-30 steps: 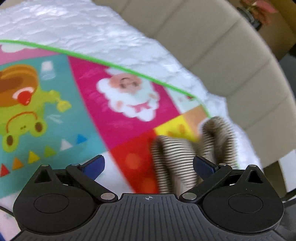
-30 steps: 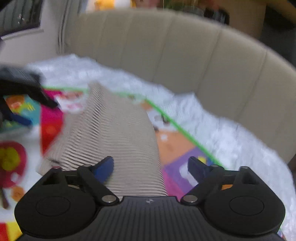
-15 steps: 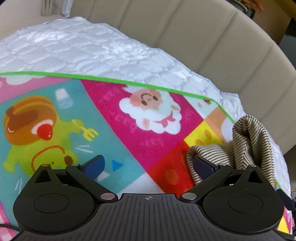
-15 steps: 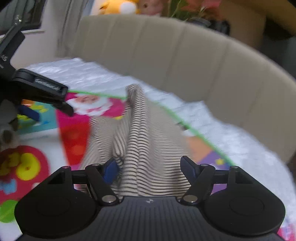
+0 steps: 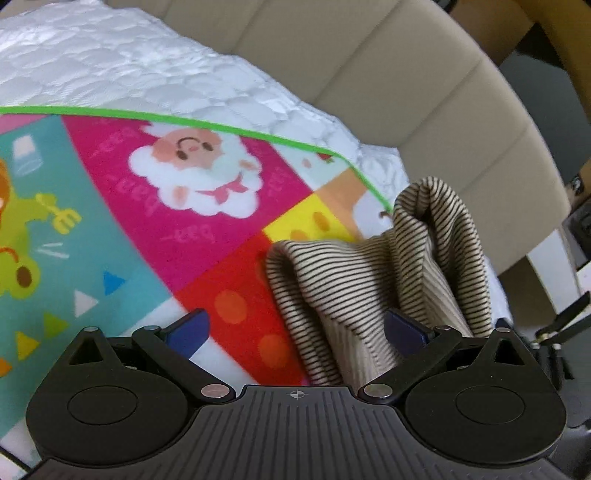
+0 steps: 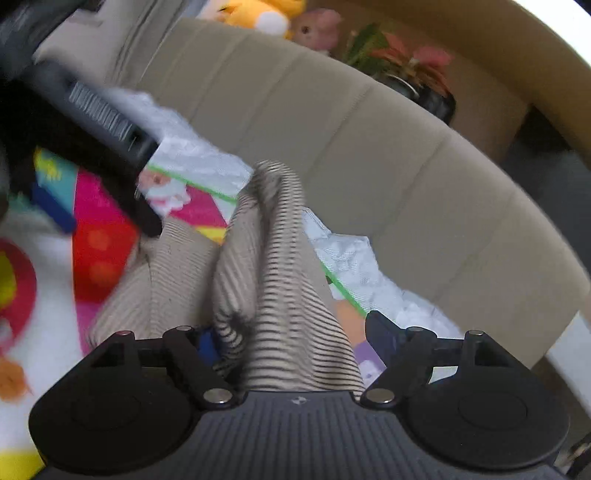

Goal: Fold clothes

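My left gripper (image 5: pixel 295 330) hangs over the mat (image 5: pixel 155 236) with its jaws spread wide and nothing between the pads; the striped garment (image 5: pixel 369 280) bunches just beside and partly over its right finger, though I cannot tell whether it touches the pad. The garment sits near the mat's far right corner, by the green edge (image 5: pixel 229 129), rumpled into a tall fold that rises toward the sofa back (image 5: pixel 424 92). A white quilt (image 5: pixel 129 66) lies under the mat.

My right gripper (image 6: pixel 291 339) also has its jaws released, set wide, and the garment (image 6: pixel 273 280) runs up between them in a raised ridge. The cloth covers most of the left pad, and the right pad stands apart from it. Motion blur softens this view. The left gripper's body (image 6: pixel 85 110) shows at upper left, above the mat. Plush toys (image 6: pixel 266 14) and a plant (image 6: pixel 402 66) sit behind the sofa.
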### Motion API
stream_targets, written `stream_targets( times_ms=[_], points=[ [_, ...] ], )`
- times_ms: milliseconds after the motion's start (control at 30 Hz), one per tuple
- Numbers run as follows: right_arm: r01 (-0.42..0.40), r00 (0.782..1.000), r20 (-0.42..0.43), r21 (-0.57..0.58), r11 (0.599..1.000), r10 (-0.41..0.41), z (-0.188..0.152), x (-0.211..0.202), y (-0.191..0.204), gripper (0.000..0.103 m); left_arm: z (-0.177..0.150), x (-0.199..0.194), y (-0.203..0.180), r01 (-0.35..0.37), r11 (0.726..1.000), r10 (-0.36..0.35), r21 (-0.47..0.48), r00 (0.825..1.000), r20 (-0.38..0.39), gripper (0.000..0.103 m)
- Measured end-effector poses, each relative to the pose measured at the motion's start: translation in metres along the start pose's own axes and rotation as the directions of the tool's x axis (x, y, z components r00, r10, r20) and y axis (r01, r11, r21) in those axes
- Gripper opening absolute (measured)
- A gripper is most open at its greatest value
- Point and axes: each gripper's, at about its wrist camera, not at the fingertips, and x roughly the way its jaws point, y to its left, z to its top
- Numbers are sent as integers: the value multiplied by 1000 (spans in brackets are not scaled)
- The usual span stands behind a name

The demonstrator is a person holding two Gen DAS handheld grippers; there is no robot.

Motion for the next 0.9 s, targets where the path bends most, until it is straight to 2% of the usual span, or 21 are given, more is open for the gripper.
stream_targets(
  times_ms=[100, 133, 167, 233, 333, 400, 467, 633, 767, 833, 900],
  points=[
    [-61, 998, -27, 0, 998, 61, -2, 16, 3, 79, -3, 1, -2, 58, 998, -58, -11, 998, -15, 101],
    [-78, 997, -29, 10, 997, 78, -1, 19, 0, 76, -3, 2, 2, 58, 998, -60, -39, 998, -27, 100],
    [-93, 995, -26, 12, 996, 93, 2, 18, -4, 56, -2, 2, 6, 59, 996, -61, -67, 997, -39, 99],
    [-123, 992, -11, -9, 992, 123, 9, 9, -12, 31, 3, -7, 12, 59, 994, -60, -89, 998, -5, 94],
    [-165, 986, 20, -38, 986, 165, 24, -10, -23, 25, 10, -21, 22, 61, 991, -56, -122, 997, 45, 91],
    [-207, 977, 52, -44, 977, 209, 37, -29, -28, 25, 15, -30, 29, 63, 987, -52, -145, 996, 78, 91],
    [-224, 970, 71, -99, 969, 232, 47, -47, -15, 25, 20, -39, 35, 66, 984, -48, -166, 993, 111, 91],
    [-260, 965, -37, -277, 925, 260, 38, -46, 67, 28, 32, -61, 51, 77, 973, -34, -220, 981, 192, 95],
    [-183, 980, -4, -414, 892, 199, 25, -57, 108, 29, 27, -57, 33, 130, 985, -113, -111, 982, 149, 98],
    [-183, 979, 4, -447, 876, 206, 25, -64, 113, 32, 21, -49, 24, 113, 992, -106, -59, 989, 102, 98],
    [-203, 973, 5, -445, 872, 229, 28, -68, 114, 37, 18, -38, 17, 71, 997, -71, -9, 996, 57, 98]
  ],
)
